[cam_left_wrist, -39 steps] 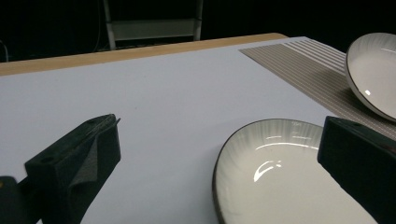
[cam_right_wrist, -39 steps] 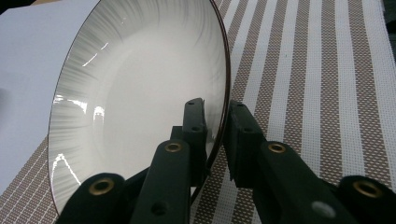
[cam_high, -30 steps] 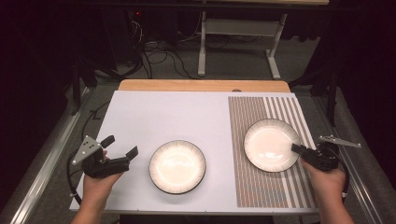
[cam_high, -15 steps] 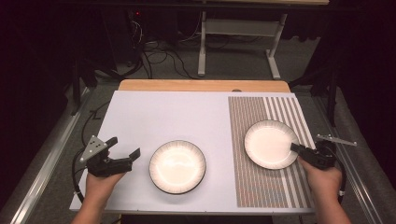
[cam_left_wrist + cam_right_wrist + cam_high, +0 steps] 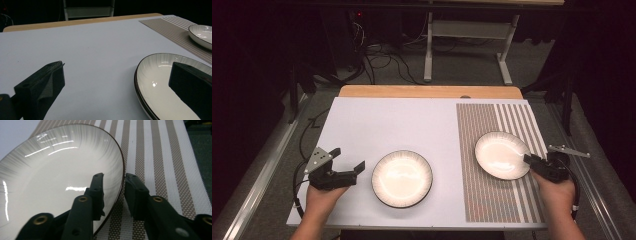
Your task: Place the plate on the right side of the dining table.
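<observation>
Straddling rim of right plate (image 5: 50,170) on striped mat (image 5: 160,157), your right gripper (image 5: 113,178) jaws just opening, narrow gap, pads off rim; your left gripper (image 5: 117,72) gaping wide beside left plate (image 5: 162,85), both plates empty.

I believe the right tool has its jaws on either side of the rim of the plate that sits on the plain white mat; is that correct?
Not quite. The right tool, its jaws just opening, does straddle a rim, but that plate sits on the striped mat, as the high view shows. The plate on the plain white mat is the other plate, beside the left tool.
</observation>
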{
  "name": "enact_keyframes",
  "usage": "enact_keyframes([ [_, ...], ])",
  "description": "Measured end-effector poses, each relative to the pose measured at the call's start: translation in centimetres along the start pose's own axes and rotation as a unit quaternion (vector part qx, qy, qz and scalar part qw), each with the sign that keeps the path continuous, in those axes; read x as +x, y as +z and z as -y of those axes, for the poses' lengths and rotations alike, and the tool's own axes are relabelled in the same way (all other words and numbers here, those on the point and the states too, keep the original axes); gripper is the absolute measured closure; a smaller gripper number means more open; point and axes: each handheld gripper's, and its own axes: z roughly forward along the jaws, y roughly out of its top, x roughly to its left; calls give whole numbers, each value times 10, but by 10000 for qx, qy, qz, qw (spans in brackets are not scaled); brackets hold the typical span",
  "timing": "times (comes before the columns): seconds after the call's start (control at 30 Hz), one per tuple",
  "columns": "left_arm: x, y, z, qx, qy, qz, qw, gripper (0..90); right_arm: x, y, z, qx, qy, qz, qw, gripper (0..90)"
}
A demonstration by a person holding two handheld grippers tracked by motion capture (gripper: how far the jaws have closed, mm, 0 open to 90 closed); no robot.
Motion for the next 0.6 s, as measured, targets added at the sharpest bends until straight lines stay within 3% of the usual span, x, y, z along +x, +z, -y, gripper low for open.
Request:
enact_keyframes([
  [0.17, -3, -1, 0, -34, 67, 4, 10000, 8, 2, -11, -2, -315, -153, -78, 9994, 554],
  [0.2, -6, -2, -1, -68, 105, 16, 9999, 7, 7, -17, -3, -482, -340, -142, 9982, 510],
  [0.27, -8, -2, -1, -85, 136, 20, 9999, 6, 10, -20, -3, -575, -422, -178, 9973, 485],
  [0.4, -14, -3, -2, -111, 233, 50, 9997, 6, 30, -32, -6, -940, -821, -448, 9912, 370],
  [0.43, -15, -3, -2, -106, 259, 52, 9996, 6, 41, -35, -7, -1081, -964, -727, 9868, 308],
  [0.47, -17, -3, -2, -107, 287, 58, 9995, 6, 41, -35, -7, -1081, -964, -727, 9868, 308],
  [0.6, -21, -5, -2, -157, 368, 75, 9992, 4, 64, -35, -6, -1091, -1288, -1127, 9792, 174],
])
